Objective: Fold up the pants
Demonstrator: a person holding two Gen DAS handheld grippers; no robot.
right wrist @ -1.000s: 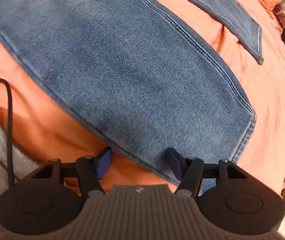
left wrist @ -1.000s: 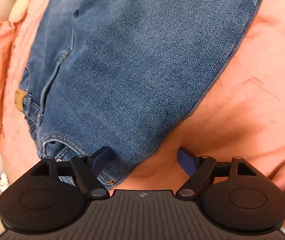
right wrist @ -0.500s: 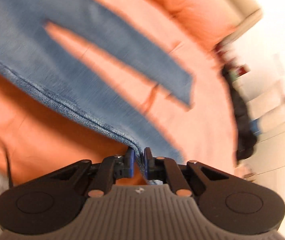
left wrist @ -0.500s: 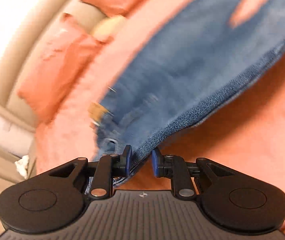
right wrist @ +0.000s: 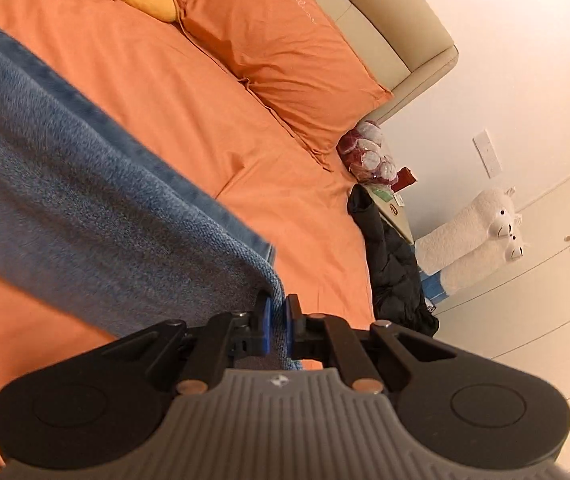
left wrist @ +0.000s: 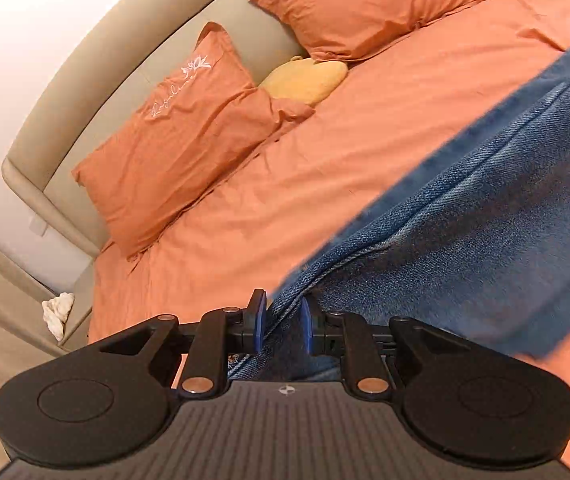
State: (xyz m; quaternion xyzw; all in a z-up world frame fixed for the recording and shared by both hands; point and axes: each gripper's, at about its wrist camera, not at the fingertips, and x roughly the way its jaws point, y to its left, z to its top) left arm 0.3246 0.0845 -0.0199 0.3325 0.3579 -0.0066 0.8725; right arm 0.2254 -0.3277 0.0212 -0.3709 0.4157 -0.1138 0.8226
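Both my left hand-held gripper [left wrist: 281, 322] and right hand-held gripper [right wrist: 277, 322] pinch only the edge of the blue denim pants [left wrist: 465, 232] over the orange-sheeted bed [left wrist: 325, 152]; thin bite, could slip and skew the fold.

At lower centre, the left tool [left wrist: 281, 322] pinches the blue denim pants [left wrist: 485, 240] above the orange-sheeted bed [left wrist: 325, 152].
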